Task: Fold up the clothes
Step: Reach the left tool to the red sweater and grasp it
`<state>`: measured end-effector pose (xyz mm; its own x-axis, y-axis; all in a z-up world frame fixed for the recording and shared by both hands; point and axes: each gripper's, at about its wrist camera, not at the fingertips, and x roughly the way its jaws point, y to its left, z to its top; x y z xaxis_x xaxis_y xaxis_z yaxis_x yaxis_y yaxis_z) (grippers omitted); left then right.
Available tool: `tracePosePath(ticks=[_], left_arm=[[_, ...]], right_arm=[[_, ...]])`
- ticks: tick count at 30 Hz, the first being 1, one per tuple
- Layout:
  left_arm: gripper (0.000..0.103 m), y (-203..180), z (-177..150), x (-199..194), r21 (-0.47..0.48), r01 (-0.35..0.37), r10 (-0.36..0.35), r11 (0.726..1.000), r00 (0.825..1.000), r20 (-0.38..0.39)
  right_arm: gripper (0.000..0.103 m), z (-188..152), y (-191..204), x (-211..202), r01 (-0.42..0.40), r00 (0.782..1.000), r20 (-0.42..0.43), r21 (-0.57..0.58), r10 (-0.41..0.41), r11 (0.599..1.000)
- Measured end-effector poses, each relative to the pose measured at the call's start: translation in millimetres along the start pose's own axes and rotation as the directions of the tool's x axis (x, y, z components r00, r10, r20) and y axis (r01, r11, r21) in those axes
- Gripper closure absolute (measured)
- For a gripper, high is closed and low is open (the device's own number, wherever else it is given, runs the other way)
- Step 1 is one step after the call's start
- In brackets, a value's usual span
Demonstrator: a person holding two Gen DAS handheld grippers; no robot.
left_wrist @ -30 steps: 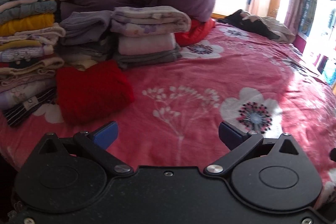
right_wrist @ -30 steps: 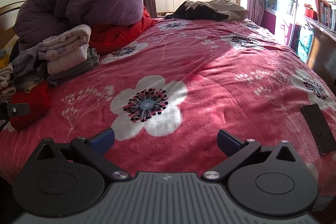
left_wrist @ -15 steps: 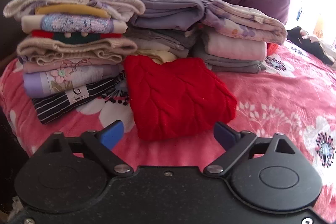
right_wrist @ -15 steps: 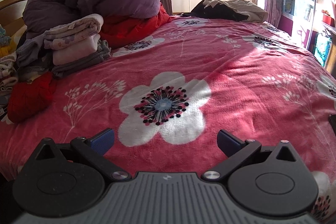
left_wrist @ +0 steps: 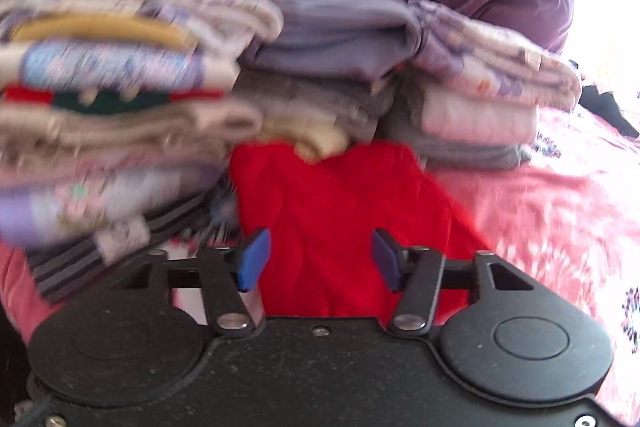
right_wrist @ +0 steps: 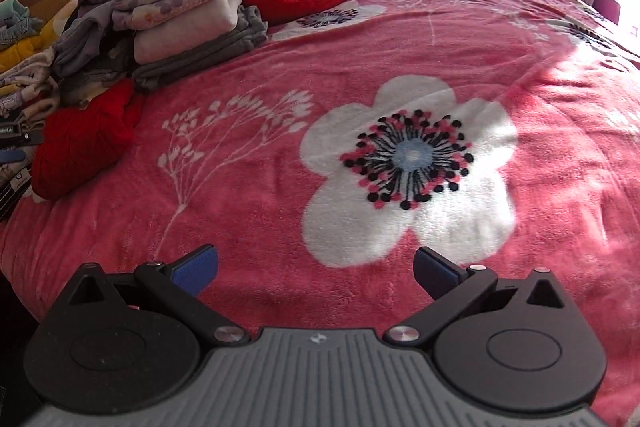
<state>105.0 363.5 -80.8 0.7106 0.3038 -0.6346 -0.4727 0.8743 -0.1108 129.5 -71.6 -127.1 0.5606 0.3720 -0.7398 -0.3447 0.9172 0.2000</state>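
Red folded knit sweater (left_wrist: pixel 340 211) lies under our left gripper (left_wrist: pixel 318 259), jaws partly apart and holding nothing, while our right gripper (right_wrist: pixel 316 269) gapes wide over the pink floral blanket (right_wrist: pixel 400 67).

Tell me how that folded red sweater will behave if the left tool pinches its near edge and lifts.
The red sweater looks like soft knit, so it will probably sag and unfold. Only the top layer may come up. It abuts the tall stack, which could get nudged; the left tool has its jaws partly closed over it.
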Motion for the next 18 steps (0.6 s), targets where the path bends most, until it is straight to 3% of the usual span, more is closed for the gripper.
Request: tracePosePath(ticks=[7, 11, 15, 18], left_arm=[[0.052, -1, 28, 24, -0.02, -0.051, 0.05, 0.999, 0.999, -0.014], [0.048, 4, 23, 43, -0.028, -0.11, 0.107, 0.994, 0.991, -0.076], [0.045, 14, 12, 56, -0.067, -0.126, 0.118, 0.99, 0.986, -0.117], [0.046, 19, 6, 62, -0.103, -0.083, 0.07, 0.991, 0.99, -0.125]], right_arm=[[0.0, 12, -1, 20, -0.038, 0.999, -0.006, 0.037, 0.039, 0.999], [0.0, 9, -5, 25, -0.045, 0.999, -0.019, 0.065, 0.047, 0.997], [0.0, 3, -9, 28, -0.05, 0.998, -0.044, 0.086, 0.054, 0.995], [0.0, -2, -13, 26, -0.05, 0.997, -0.048, 0.101, 0.055, 0.994]])
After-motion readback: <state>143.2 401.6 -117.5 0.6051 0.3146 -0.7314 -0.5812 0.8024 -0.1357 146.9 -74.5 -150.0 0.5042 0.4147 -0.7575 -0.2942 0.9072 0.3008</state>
